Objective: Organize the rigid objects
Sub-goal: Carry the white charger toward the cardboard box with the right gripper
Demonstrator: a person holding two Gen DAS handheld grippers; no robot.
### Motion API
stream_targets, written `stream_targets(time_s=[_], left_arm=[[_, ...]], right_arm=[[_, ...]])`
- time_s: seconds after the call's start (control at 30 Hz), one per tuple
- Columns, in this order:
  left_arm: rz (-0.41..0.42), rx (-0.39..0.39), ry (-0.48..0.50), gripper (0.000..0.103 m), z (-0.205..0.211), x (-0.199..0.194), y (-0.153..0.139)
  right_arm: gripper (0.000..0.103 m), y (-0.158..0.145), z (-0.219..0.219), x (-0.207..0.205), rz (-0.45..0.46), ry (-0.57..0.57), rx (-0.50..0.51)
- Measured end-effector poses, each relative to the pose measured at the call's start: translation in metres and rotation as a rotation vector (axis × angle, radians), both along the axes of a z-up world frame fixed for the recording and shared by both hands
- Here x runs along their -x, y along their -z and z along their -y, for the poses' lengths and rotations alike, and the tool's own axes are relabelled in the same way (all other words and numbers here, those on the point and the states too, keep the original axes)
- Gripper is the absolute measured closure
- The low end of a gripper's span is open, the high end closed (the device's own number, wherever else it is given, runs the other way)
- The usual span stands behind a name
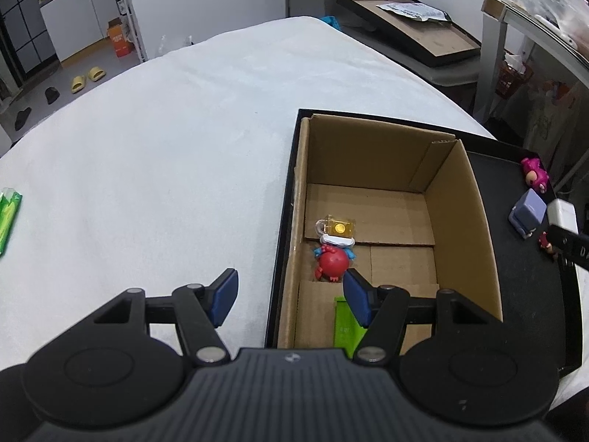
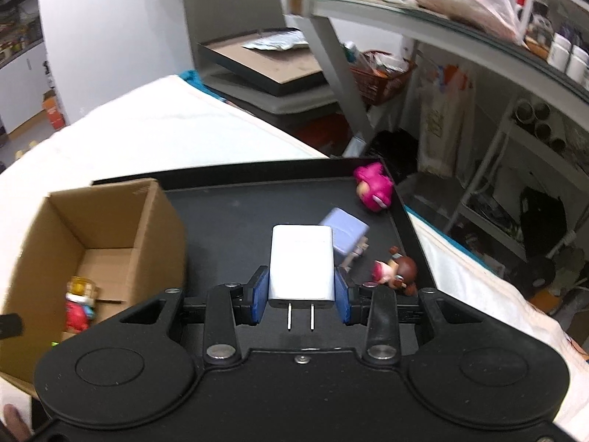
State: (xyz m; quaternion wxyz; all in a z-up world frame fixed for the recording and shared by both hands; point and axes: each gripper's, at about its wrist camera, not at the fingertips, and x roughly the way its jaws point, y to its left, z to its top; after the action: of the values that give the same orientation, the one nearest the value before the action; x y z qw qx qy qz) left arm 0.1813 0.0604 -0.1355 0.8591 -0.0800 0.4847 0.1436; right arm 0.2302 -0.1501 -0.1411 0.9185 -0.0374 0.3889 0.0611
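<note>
Light: bright, even, from overhead.
Shadows: soft, inside the cardboard box (image 1: 390,221).
Glare: white table cover (image 1: 165,147) washes pale.
Blur: right wrist view smeared.
Edges: fisheye bending.

White charger (image 2: 302,263), blue-padded tongs (image 2: 301,296), brown box (image 1: 386,221), black tray (image 2: 239,217).

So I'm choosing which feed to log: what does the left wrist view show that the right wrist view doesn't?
Only the left wrist view: the open left gripper and a green packet on the white cloth. Only the right: the plug prongs of the white charger clamped in the right gripper. Both: cardboard box, red figure, pink toy.
</note>
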Motion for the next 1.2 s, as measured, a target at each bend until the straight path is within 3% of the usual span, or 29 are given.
stream_targets(time_s=[0.3, 0.73, 0.83, 0.9, 0.97, 1.2], left_arm=[[0.031, 0.024, 0.015, 0.042, -0.008, 0.008, -0.002], [0.033, 0.156, 0.021, 0.048, -0.027, 0.011, 0.005], [0.032, 0.184, 0.028, 0.060, -0.030, 0.011, 0.008], [0.026, 0.215, 0.034, 0.077, -0.034, 0.010, 0.011], [0.022, 0.246, 0.037, 0.086, -0.036, 0.010, 0.014], [0.025, 0.279, 0.020, 0.092, -0.044, 0.010, 0.017]], right_arm=[[0.067, -0.021, -0.041, 0.007, 0.025, -0.062, -0.004], [0.067, -0.037, -0.102, 0.014, 0.005, -0.171, 0.005], [0.067, -0.037, -0.116, 0.015, -0.010, -0.198, 0.010], [0.067, -0.036, -0.124, 0.015, -0.020, -0.211, 0.011], [0.067, -0.034, -0.132, 0.014, -0.026, -0.226, 0.020], [0.066, -0.030, -0.158, 0.009, -0.041, -0.281, 0.047]])
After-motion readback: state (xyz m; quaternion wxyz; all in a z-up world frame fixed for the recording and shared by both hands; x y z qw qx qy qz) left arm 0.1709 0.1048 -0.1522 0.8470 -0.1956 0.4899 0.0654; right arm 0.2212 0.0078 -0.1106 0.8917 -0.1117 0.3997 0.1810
